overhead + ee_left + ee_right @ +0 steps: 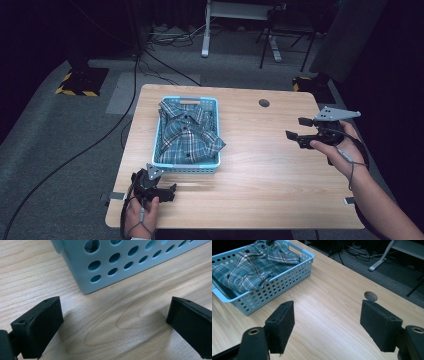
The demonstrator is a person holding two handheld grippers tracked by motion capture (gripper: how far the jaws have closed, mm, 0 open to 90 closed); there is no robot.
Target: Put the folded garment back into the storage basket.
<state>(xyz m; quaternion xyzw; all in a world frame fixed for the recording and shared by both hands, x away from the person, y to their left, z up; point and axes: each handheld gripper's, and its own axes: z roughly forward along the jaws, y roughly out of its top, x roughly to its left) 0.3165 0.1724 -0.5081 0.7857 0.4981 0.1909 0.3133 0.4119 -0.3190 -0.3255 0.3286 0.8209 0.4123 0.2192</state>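
My left hand-held gripper and right hand-held gripper are both spread (nothing between jaws); plaid shirt lies in the blue basket.

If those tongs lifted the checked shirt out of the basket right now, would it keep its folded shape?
Probably not. The shirt is soft cloth, already rumpled, with one sleeve draped over the basket rim, so it would likely sag and unfold. It looks light, but a trailing sleeve could catch the rim and drag the basket along.

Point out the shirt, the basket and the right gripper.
shirt (187, 131), high view, middle of the plaid front.
basket (186, 167), high view, near wall.
right gripper (296, 128), high view, between its open fingertips.
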